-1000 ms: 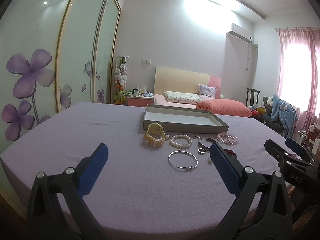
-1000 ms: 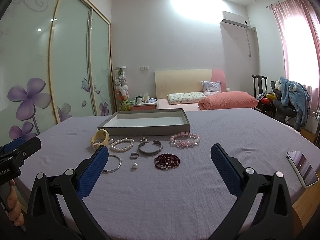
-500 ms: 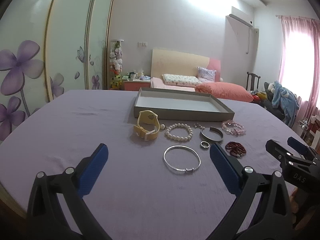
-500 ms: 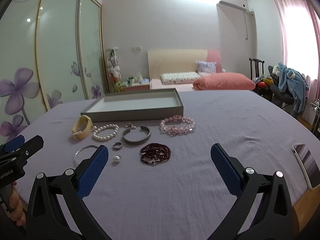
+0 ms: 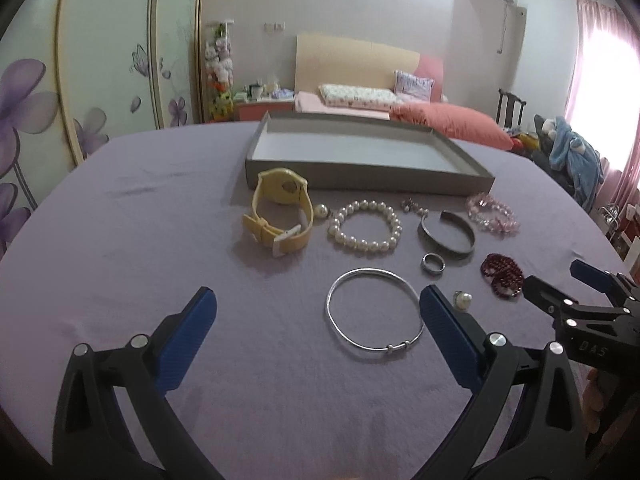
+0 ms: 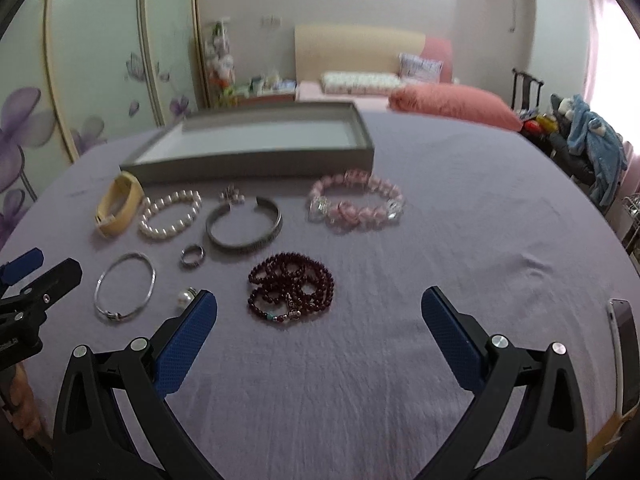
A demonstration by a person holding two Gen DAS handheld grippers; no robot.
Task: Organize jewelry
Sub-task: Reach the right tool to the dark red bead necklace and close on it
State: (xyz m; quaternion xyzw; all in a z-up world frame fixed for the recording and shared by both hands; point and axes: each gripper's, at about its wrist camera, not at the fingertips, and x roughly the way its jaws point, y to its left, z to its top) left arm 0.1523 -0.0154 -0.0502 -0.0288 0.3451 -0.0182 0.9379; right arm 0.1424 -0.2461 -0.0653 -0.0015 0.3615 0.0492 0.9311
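Note:
An empty grey tray [image 5: 360, 182] [image 6: 248, 163] stands on the purple table. In front of it lie a yellow watch [image 5: 280, 212] [image 6: 118, 204], a pearl bracelet [image 5: 364, 228] [image 6: 170, 214], a grey cuff [image 5: 446, 234] [image 6: 244, 226], a pink bead bracelet [image 5: 492, 216] [image 6: 356, 200], a small ring [image 5: 433, 263] [image 6: 193, 256], a thin silver bangle [image 5: 374, 314] [image 6: 125, 286], a pearl ring [image 5: 463, 300] [image 6: 186, 296] and dark red beads [image 5: 502, 272] [image 6: 291, 288]. My left gripper [image 5: 318, 340] is open, near the bangle. My right gripper [image 6: 319, 340] is open, just short of the red beads.
A phone [image 6: 626, 354] lies at the table's right edge. Behind the table are a bed with pink pillows [image 5: 440, 124], a wardrobe with flower doors [image 5: 100, 60] and a chair with blue clothing [image 5: 572, 152].
Both grippers have tilted down and moved forward toward the jewelry, which looks larger and closer. Both stay open. Nothing on the table has moved.

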